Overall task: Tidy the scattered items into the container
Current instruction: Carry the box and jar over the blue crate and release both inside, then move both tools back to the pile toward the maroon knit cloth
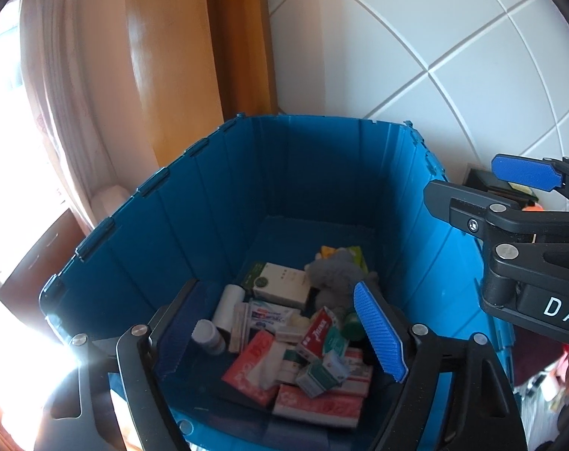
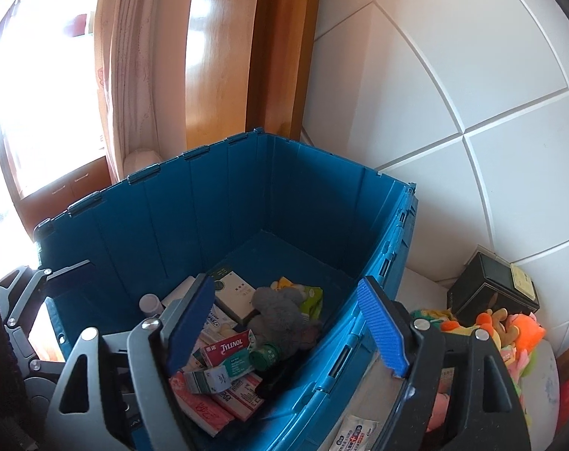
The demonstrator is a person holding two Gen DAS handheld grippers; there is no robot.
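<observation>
Blue crate holds half-hidden medicine boxes; both grippers' fingers spread, empty.

Left gripper jaws wide apart and empty, right gripper likewise — both angled downward, side by side

Black left tool, ribbed blue pads, silver pivot screws, matching right tool

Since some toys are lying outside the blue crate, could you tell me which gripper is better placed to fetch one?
Probably the right gripper: open and empty, it straddles the crate wall beside the plush toys. The left gripper hangs open inside the crate.
</observation>
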